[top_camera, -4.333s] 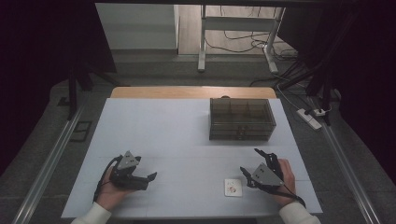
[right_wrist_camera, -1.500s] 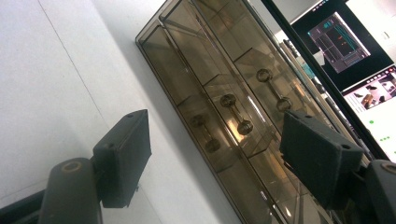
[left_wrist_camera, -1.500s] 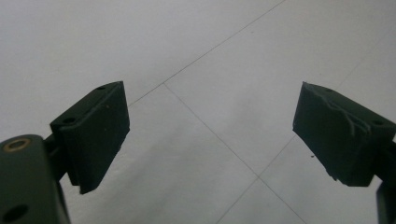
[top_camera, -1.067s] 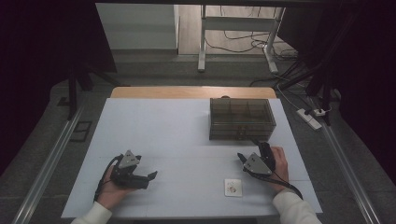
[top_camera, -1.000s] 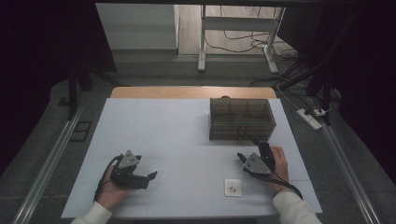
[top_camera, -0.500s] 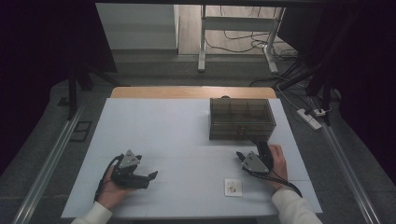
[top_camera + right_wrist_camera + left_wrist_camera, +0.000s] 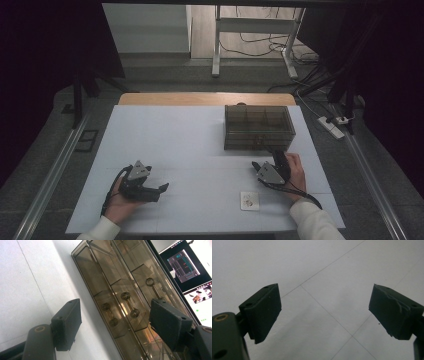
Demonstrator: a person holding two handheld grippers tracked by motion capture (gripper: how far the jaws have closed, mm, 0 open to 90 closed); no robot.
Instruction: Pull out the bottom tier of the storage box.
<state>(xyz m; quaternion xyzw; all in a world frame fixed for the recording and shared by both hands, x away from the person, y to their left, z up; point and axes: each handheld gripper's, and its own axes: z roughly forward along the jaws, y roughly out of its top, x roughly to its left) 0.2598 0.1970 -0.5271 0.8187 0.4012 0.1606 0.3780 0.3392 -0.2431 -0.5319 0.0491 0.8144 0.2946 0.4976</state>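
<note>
A smoky see-through drawer box (image 7: 257, 127) stands at the right rear of the white table (image 7: 190, 145). My right gripper (image 7: 266, 159) lies just in front of it, held by a hand, jaws open and empty. In the right gripper view the right gripper (image 7: 115, 322) faces the box (image 7: 117, 290), whose drawer fronts carry small round knobs (image 7: 125, 295). My left gripper (image 7: 161, 189) rests at the front left in the other hand. In the left gripper view the left gripper (image 7: 324, 312) is open over bare table, nothing between its pads.
A small white card (image 7: 249, 201) lies on the table near the front, left of the right forearm. A lit monitor (image 7: 190, 265) shows behind the box in the right gripper view. Floor rails, a desk frame and cables lie beyond the table.
Since the oldest frame the right gripper has moved away from the white card and up to the box front. Over the last second nothing has visibly shifted. The left gripper kept still.
</note>
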